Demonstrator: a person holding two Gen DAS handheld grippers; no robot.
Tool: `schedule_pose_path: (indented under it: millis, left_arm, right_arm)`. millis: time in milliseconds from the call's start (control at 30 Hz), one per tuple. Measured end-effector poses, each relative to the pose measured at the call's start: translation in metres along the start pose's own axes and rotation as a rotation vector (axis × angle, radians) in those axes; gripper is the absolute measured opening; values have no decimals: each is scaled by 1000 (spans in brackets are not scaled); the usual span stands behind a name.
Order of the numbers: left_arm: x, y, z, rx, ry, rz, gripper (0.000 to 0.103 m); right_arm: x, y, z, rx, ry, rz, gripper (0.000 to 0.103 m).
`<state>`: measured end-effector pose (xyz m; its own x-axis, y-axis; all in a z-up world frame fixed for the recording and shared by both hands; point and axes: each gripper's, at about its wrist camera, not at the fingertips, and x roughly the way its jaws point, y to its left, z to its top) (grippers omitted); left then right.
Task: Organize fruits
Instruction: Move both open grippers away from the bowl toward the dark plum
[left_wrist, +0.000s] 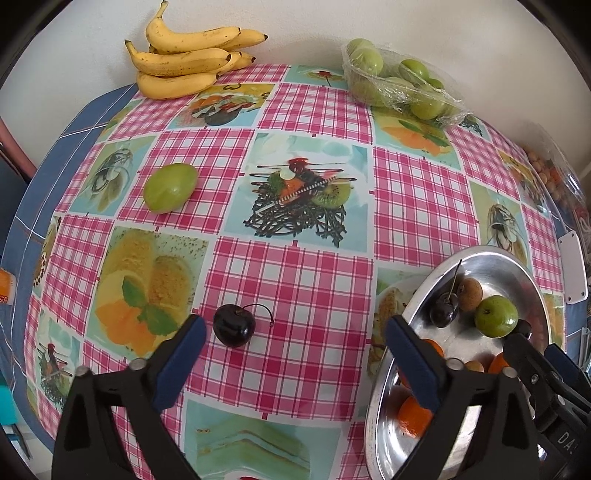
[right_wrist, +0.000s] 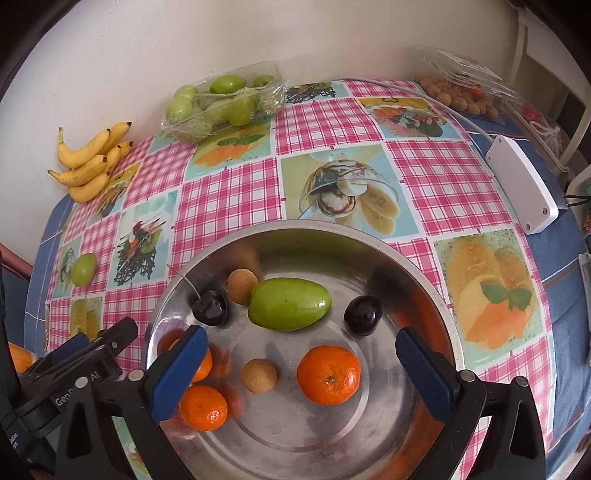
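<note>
Fruit sorting partway done

Metal tray (right_wrist: 424, 295) already loaded: three oranges, two cherries, two small brown fruits, one green fruit (right_wrist: 290, 303); left on tabletop (left_wrist: 295, 288): dark cherry (left_wrist: 233, 325) beside left gripper (left_wrist: 295, 354), loose green fruit (left_wrist: 170, 187) farther off; right gripper (right_wrist: 299, 365) over tray; both jaws wide apart, empty.

Left gripper (left_wrist: 295, 334) at six o'clock, jaws wide apart, nothing between the blue pads (left_wrist: 181, 363). Dark cherry (left_wrist: 234, 325) on the checked tablecloth (left_wrist: 295, 280), just beside the left pad, not touching. Loose green fruit (left_wrist: 170, 187) at nine o'clock. Bananas (left_wrist: 184, 59) at eleven o'clock by the wall. Wrapped green fruits (left_wrist: 399, 79) at one o'clock. Metal bowl (left_wrist: 517, 266) at four o'clock, holding a second cherry (left_wrist: 443, 313), a green fruit (left_wrist: 496, 316), a brown fruit (left_wrist: 469, 293), oranges (left_wrist: 413, 415). Right gripper (left_wrist: 546, 373) over the bowl, perhaps open.
</note>
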<state>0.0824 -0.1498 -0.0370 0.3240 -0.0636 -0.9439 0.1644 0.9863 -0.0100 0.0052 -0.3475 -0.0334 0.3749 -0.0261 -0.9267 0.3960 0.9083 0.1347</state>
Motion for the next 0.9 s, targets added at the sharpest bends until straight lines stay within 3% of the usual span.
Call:
schedule_pose_path:
  millis: [500,900]
  left_arm:
    - [-12,1,1,1,-32,-26,99]
    - [-48,38,13,-85,-151,0,99]
  right_arm:
    - [-6,4,-2,-12,2,22,103]
    - [-18,25,-4,-55,-13,69,103]
